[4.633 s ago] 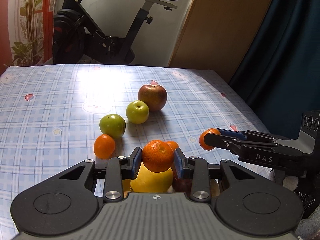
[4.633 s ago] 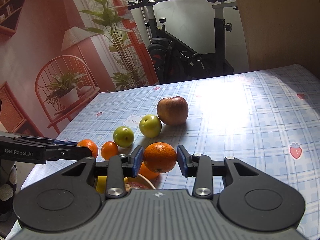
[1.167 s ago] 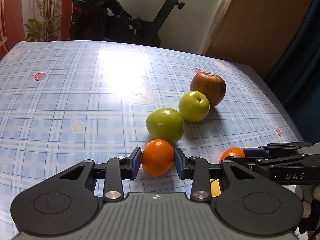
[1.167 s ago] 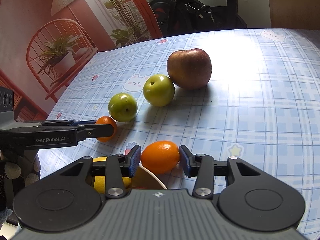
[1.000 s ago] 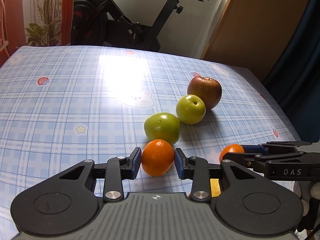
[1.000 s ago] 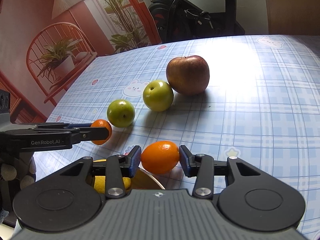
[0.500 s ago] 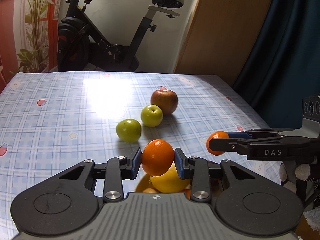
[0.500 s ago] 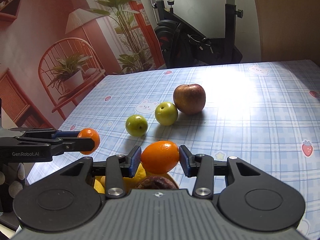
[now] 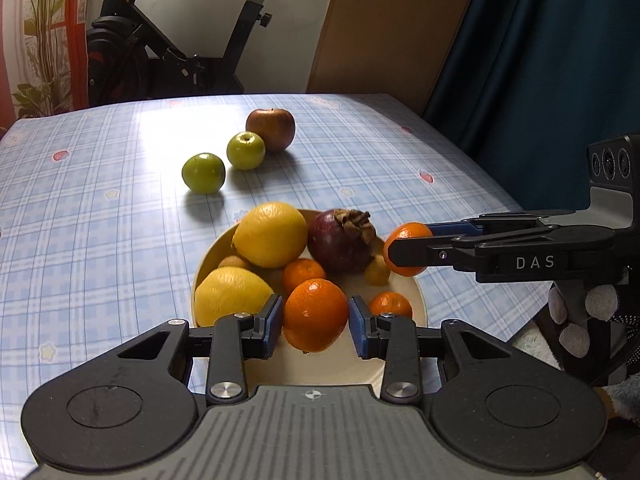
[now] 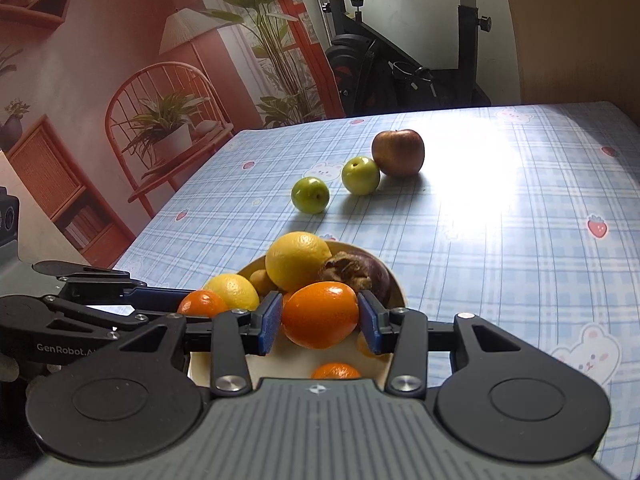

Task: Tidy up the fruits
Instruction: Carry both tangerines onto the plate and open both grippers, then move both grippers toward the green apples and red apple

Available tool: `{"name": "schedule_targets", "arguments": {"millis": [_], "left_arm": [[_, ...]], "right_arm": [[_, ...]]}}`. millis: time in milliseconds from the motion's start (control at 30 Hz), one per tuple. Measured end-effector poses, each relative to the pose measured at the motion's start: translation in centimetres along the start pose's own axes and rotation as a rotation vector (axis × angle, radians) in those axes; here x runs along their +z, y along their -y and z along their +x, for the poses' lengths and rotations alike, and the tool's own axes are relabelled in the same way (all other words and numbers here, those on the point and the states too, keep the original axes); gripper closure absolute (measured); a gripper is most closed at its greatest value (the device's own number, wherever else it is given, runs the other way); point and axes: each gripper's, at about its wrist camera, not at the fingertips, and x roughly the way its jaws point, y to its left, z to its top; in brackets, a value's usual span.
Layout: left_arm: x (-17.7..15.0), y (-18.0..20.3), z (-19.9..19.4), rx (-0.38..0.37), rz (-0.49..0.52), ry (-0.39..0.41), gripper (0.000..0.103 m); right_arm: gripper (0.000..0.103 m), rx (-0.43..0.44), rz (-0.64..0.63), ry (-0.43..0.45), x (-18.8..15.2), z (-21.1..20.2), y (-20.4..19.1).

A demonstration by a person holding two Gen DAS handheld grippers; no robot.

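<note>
My left gripper [image 9: 316, 325] is shut on an orange mandarin [image 9: 315, 313] and holds it over the near side of a cream bowl [image 9: 418, 289]. My right gripper [image 10: 319, 323] is shut on another orange mandarin [image 10: 320, 314] above the same bowl [image 10: 397, 285]; it shows in the left wrist view [image 9: 404, 249] at the bowl's right rim. The bowl holds two lemons [image 9: 270, 233], a dark mangosteen [image 9: 341, 241] and small oranges [image 9: 302, 274]. Two green apples [image 9: 203, 173] and a red apple [image 9: 270, 128] lie on the table beyond the bowl.
The table has a blue checked cloth [image 9: 100, 216]. Its right edge [image 9: 472, 168] runs by a dark curtain. An exercise bike [image 9: 168, 60] stands behind the far edge. A chair with a potted plant [image 10: 168, 128] stands off the left side.
Both grippers have lifted their mandarins off the table and drawn back over the bowl. The bowl's fruit has come into full view below them.
</note>
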Motion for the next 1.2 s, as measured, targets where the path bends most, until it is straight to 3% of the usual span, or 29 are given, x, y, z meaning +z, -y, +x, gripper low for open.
{"name": "schedule_targets", "arguments": {"millis": [533,1200], "left_arm": [[-1.9,-1.5,2.5,0.067,0.012,-0.101,0.065],[-1.2,-2.1,0.1,0.071,-0.026,-0.011,0.057]], "right_arm": [[0.059,-0.001,0.04,-0.054,-0.8,2.9,0.8],[0.057,-0.026,0.011,-0.005,0.3,1.5,0.2]]}}
